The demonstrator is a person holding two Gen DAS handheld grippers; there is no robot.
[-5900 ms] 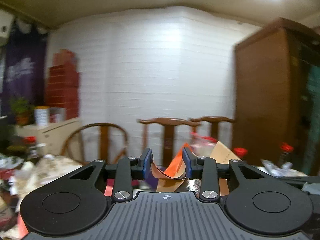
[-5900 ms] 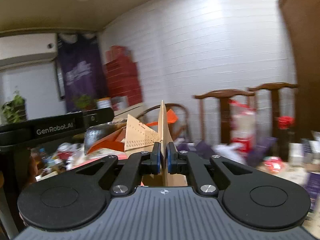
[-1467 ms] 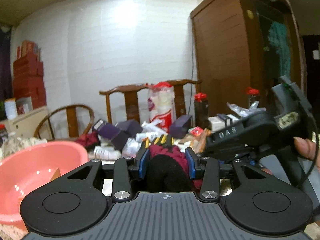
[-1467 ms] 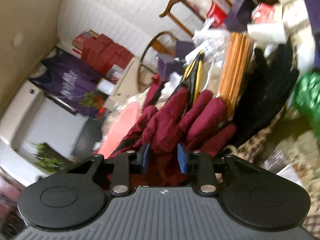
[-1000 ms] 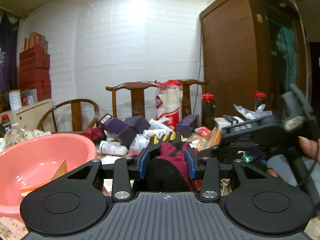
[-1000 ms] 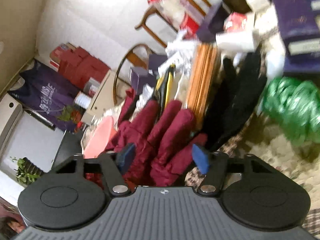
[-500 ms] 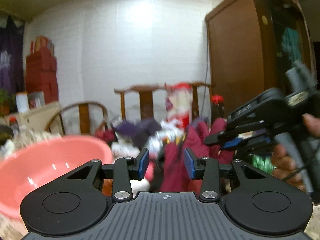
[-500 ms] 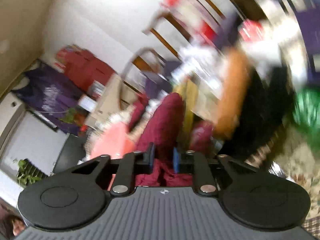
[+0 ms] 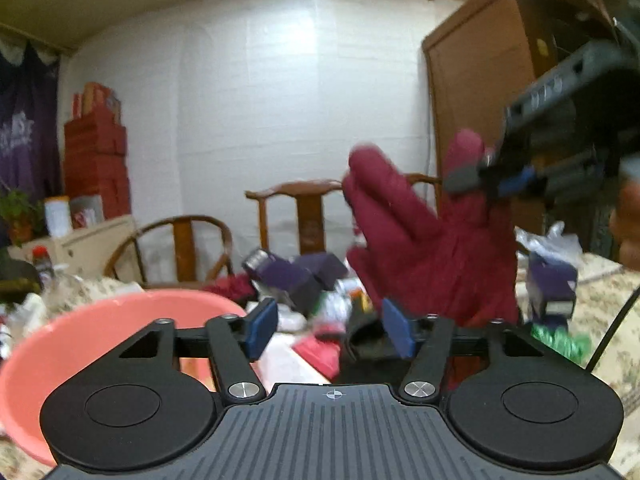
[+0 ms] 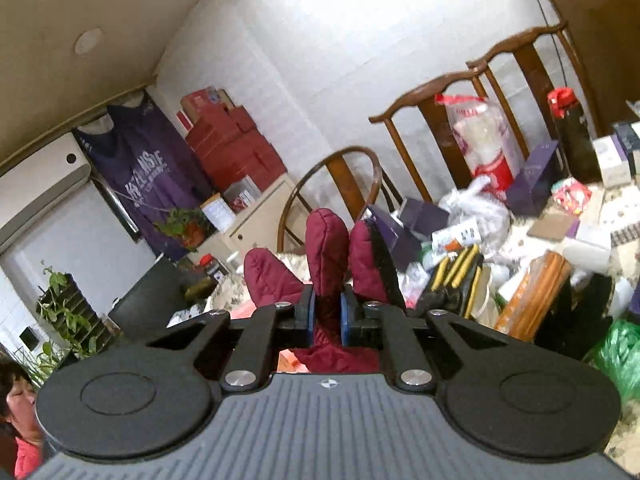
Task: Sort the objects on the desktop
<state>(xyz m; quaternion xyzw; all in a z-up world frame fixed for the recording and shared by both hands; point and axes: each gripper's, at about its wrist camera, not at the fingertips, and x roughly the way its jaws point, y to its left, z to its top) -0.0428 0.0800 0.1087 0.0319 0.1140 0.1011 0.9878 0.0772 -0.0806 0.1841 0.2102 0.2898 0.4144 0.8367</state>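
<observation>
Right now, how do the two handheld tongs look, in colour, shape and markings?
Both tongs are black. The left tongs have a ribbed grey-black body, two round black discs, silver screws on angled link arms, blue pads on the fingers and a small crosshair mark. The right tongs look the same from their own camera. In the left view, their side carries pale lettering, too blurred to read, and a thin black cable runs nearby.

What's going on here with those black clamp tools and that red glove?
A person is sorting a cluttered table with two hand-held grippers. The right gripper is clamped on a finger of the dark red glove and holds it up in the air. The left gripper has just opened and holds nothing, beside the pink basin.
</observation>
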